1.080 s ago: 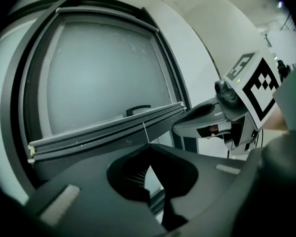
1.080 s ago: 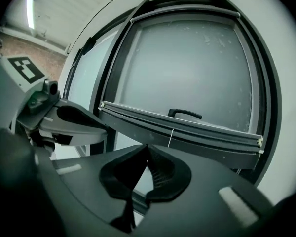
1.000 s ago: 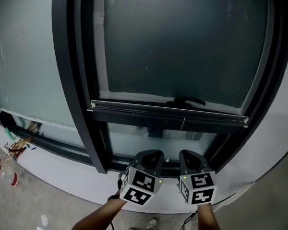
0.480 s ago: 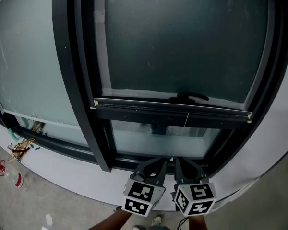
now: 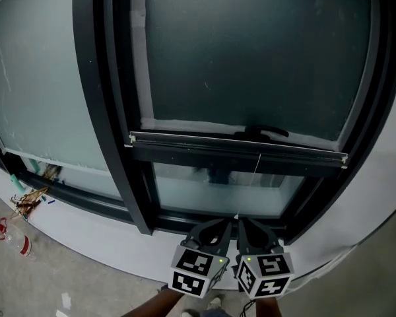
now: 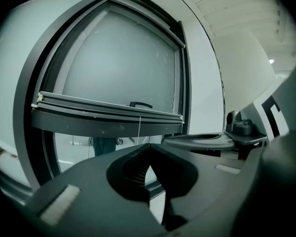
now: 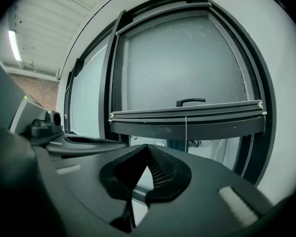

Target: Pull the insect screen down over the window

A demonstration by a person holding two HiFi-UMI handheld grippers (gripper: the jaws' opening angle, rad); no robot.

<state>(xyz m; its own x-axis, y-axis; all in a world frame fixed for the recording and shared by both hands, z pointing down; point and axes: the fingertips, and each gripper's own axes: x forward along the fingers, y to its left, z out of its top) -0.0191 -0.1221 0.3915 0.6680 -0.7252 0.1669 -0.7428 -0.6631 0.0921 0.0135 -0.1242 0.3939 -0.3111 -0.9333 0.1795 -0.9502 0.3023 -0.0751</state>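
The insect screen's bottom bar (image 5: pixel 237 152) hangs partway down the dark window, with its small black handle (image 5: pixel 267 132) on top; the mesh above it covers the upper pane. A thin white pull cord (image 5: pixel 249 183) slants from the bar down to my two grippers, which sit tip to tip below the sill. My left gripper (image 5: pixel 226 224) is shut, and the pull cord (image 6: pixel 139 130) drops to its closed tips. My right gripper (image 5: pixel 243 224) is shut too; the cord (image 7: pixel 185 130) passes behind its right jaw, off its tips. Uncovered glass (image 5: pixel 218 193) shows below the bar.
A thick black frame post (image 5: pixel 112 111) separates this window from the frosted pane (image 5: pixel 33 78) on the left. A pale curved sill (image 5: pixel 86 236) runs under the frames. Litter (image 5: pixel 16 207) lies on the grey floor at the lower left.
The two grippers have drawn together until their tips touch and sit lower in view. The cord now runs straight from the bar down to their tips.
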